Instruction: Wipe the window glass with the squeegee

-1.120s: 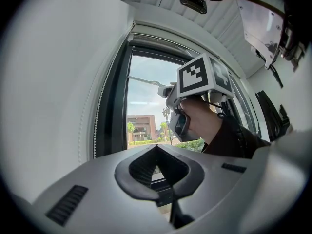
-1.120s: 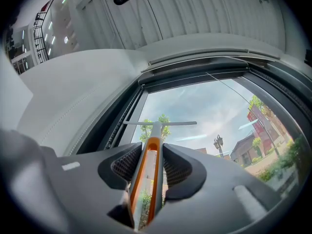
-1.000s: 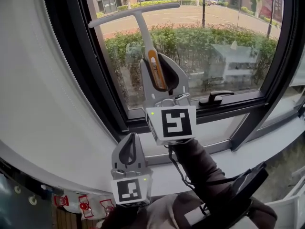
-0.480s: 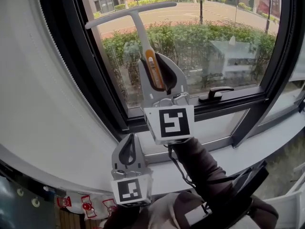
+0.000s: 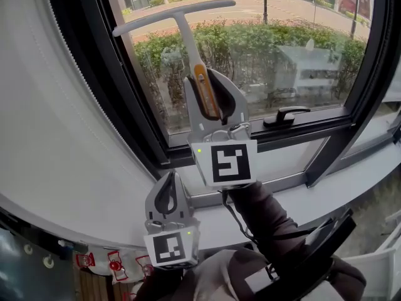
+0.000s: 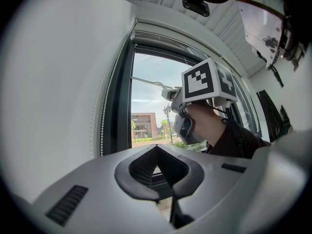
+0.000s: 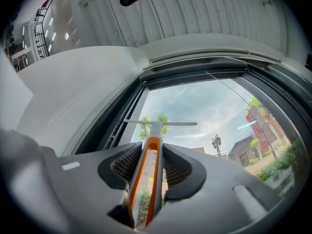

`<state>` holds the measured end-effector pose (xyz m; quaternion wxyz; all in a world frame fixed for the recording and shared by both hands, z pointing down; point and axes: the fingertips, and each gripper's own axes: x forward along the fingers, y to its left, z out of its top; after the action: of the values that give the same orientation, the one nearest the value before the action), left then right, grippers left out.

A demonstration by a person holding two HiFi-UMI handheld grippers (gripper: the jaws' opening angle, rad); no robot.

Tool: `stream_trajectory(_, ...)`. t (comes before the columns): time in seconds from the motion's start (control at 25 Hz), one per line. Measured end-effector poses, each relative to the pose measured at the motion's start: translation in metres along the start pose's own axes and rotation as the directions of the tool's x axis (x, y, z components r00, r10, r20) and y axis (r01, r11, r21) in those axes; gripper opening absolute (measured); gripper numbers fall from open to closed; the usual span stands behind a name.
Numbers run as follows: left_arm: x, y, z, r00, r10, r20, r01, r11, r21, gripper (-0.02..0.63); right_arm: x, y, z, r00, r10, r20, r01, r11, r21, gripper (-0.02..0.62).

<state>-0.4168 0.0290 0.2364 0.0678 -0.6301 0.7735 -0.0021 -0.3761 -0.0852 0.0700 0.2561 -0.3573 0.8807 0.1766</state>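
The squeegee has a grey T-shaped blade [image 5: 175,15] lying against the window glass [image 5: 276,49] near its upper left. My right gripper [image 5: 209,96] is shut on its orange-and-grey handle [image 5: 201,88], which points up and slightly left. In the right gripper view the handle [image 7: 147,174] runs between the jaws up to the blade [image 7: 161,124], with sky behind it. My left gripper [image 5: 168,196] is shut and holds nothing, low by the sill, below and left of the right one. From the left gripper [image 6: 157,149] view, the right gripper [image 6: 204,89] and the blade [image 6: 150,83] show ahead.
A black window frame [image 5: 103,86] borders the glass on the left, with a white curved wall [image 5: 44,143] beside it. A black window handle [image 5: 285,115] sits on the lower frame, right of my right gripper. The white sill [image 5: 357,184] runs below. Hedges and a street lie outside.
The squeegee and right gripper have shifted slightly down the glass relative to the window handle. The left gripper has stayed by the sill.
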Motion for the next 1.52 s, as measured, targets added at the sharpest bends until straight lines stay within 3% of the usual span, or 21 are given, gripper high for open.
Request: stream_trajectory(1.52,-0.008,-0.008,-0.009,0.998,-0.049,-0.027,0.049,0.999,0.014,0.002,-0.051,0.012,-0.056,0.992,-0.01,-0.127,0.012,1.0,0.016,0.13)
